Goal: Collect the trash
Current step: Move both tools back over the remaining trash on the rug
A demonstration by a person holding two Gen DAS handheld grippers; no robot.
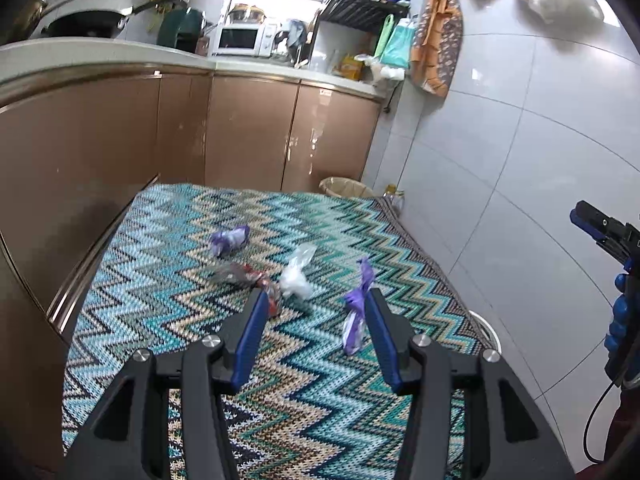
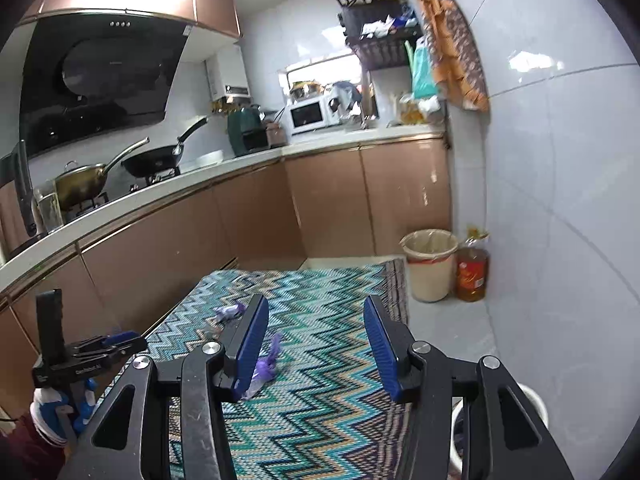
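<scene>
Risk is seen at the purple wrapper (image 1: 355,320): it can be pushed aside by the pad beside it. Left gripper (image 1: 316,312) and right gripper (image 2: 316,320) are held half open, and nothing is gripped.

Ahead of me a white microwave (image 2: 307,115) sits on the table (image 2: 248,164), black pan (image 2: 154,162) on the stove, an orange apron (image 2: 452,40) hanging on the tiled wall, oil bottle (image 2: 472,274) standing below it.

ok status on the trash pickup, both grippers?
Left gripper open, empty. Right gripper open, empty. Four scraps loose on zigzag cloth: two purple wrappers, red wrapper, clear plastic. Lined bin beyond, path unobstructed.
</scene>
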